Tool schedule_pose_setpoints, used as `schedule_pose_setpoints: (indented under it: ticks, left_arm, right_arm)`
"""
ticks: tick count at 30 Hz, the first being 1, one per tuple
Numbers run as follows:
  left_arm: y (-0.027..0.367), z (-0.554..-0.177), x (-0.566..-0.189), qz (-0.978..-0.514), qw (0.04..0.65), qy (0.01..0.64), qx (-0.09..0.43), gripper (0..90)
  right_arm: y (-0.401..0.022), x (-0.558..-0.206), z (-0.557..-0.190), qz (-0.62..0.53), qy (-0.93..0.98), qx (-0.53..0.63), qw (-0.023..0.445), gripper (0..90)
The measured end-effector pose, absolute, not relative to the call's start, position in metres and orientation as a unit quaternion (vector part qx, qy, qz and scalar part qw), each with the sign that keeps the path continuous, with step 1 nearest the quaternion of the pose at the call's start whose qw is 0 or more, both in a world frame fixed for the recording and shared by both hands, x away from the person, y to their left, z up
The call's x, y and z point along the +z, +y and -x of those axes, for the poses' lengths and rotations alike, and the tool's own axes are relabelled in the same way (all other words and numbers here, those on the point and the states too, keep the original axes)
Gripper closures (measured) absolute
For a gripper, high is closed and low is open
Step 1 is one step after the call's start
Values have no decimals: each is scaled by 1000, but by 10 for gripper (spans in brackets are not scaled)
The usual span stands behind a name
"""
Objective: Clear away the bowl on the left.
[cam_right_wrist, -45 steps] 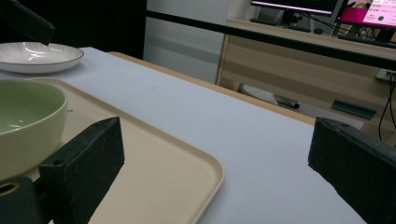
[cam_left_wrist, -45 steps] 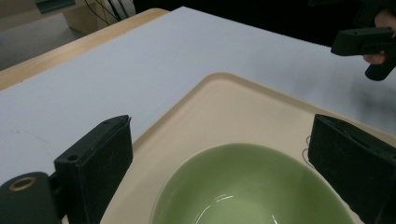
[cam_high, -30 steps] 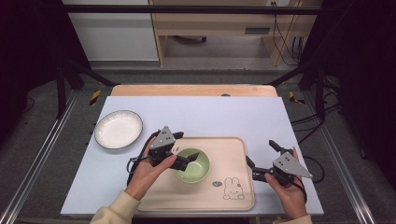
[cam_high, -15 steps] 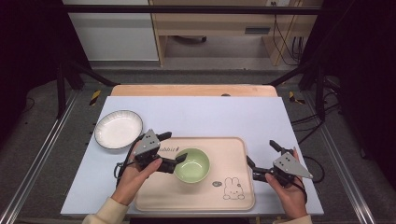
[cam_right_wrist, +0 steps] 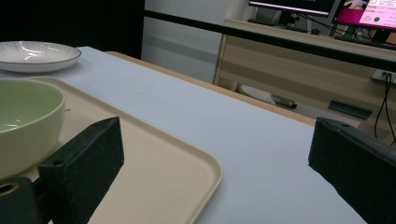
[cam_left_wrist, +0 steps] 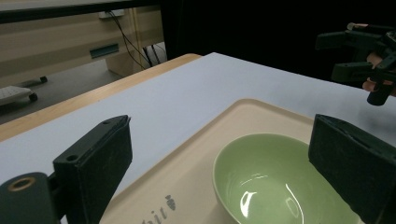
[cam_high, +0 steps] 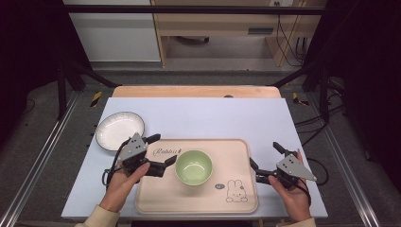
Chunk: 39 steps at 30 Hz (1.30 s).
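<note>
Hovering wide-jawed left gripper [cam_high: 161, 151] just beside green bowl [cam_high: 193, 166], apart.

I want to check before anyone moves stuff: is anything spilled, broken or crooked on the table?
Nothing stands out. The green bowl sits upright and empty on the beige tray, which lies square to the table. The white plate rests flat beside the tray. No spills or cracks show. Both the left gripper and the right gripper are open.
</note>
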<state>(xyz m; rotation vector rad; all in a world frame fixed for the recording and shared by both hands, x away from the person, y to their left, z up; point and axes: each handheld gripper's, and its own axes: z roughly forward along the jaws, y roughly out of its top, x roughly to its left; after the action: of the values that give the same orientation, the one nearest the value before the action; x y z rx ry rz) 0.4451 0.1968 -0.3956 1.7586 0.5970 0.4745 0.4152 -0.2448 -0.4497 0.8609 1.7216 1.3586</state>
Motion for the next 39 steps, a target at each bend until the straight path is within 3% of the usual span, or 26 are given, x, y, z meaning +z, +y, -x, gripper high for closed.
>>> schedule_pose_setpoints:
  ticks: [39]
  left_arm:
    - [279, -434, -415, -702, 597, 303, 241, 58]
  right_arm:
    - [-245, -450, -416, -340, 674, 533, 381, 35]
